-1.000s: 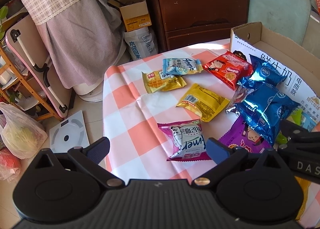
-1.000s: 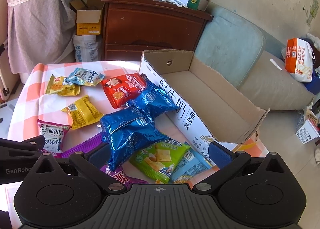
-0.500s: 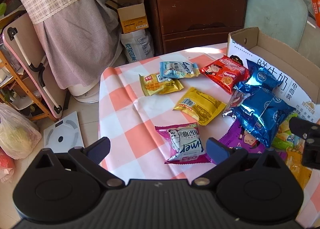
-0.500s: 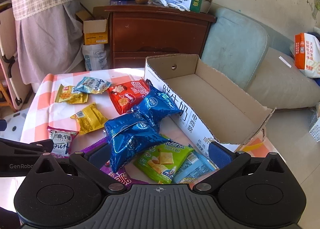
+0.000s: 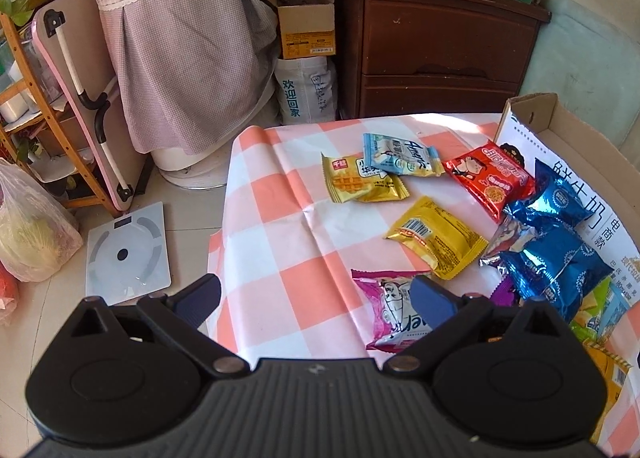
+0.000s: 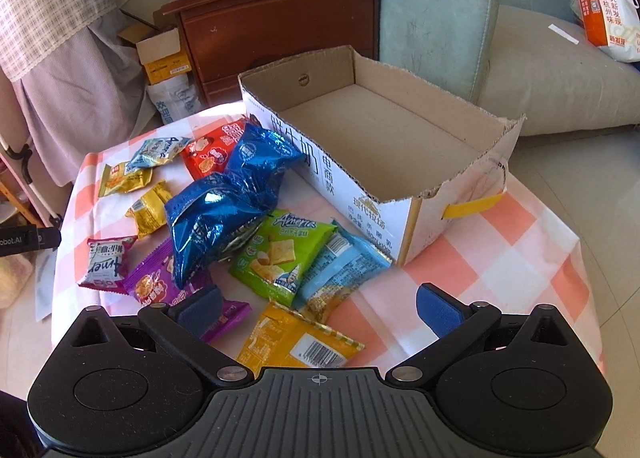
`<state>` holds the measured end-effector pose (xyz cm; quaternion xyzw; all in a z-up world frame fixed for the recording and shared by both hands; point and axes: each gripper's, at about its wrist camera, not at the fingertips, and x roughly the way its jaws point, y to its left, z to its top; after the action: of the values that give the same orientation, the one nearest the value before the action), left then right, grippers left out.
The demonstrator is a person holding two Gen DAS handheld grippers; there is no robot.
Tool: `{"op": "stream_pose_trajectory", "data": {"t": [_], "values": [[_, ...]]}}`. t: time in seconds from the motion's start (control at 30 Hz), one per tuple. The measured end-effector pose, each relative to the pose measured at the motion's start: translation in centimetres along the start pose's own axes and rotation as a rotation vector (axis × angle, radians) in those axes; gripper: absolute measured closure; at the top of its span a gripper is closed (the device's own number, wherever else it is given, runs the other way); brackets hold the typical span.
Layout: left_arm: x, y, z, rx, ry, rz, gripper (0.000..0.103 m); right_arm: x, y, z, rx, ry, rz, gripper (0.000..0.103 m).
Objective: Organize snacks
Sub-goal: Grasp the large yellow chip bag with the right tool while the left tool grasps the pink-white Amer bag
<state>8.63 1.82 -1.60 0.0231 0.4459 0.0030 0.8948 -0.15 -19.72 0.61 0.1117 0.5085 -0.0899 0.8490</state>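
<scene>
While both tongs, left point(image 5: 316, 294) and right point(image 6: 318, 304), gape empty, snack packets point(image 6: 224, 214) lie beside the seemingly empty cardboard box point(image 6: 384, 182).

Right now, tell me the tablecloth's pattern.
Tablecloth: orange-pink and white checks, clearest in the left wrist view.

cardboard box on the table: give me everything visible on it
The cardboard box is an open-topped brown corrugated tray with roughly torn rims, empty inside. Its long outer wall is white with dark printed characters; a round hole sits in the far end wall, and yellow tape marks the near end. It sits flat on the checked tablecloth. A blue foil packet leans against its printed wall.
</scene>
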Motion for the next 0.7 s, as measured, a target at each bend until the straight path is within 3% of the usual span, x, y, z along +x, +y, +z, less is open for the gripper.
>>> {"op": "stream_pose_trajectory", "data": {"t": [0.33,0.5,0.7], "values": [[1.8,-2.4,0.2,0.077,0.011,-0.014,0.003,1.8,-0.7,-2.1,0.029,0.154,0.035,0.002],[2.8,-3.5,0.3,0.072,0.027,-0.047,0.003,2.6,0.6,-2.6,-0.004,0.183,0.044,0.002],[4.6,-4.8,0.2,0.085,0.051,-0.025,0.003,4.1,1.7,-3.1,-0.029,0.223,0.045,0.008]]}}
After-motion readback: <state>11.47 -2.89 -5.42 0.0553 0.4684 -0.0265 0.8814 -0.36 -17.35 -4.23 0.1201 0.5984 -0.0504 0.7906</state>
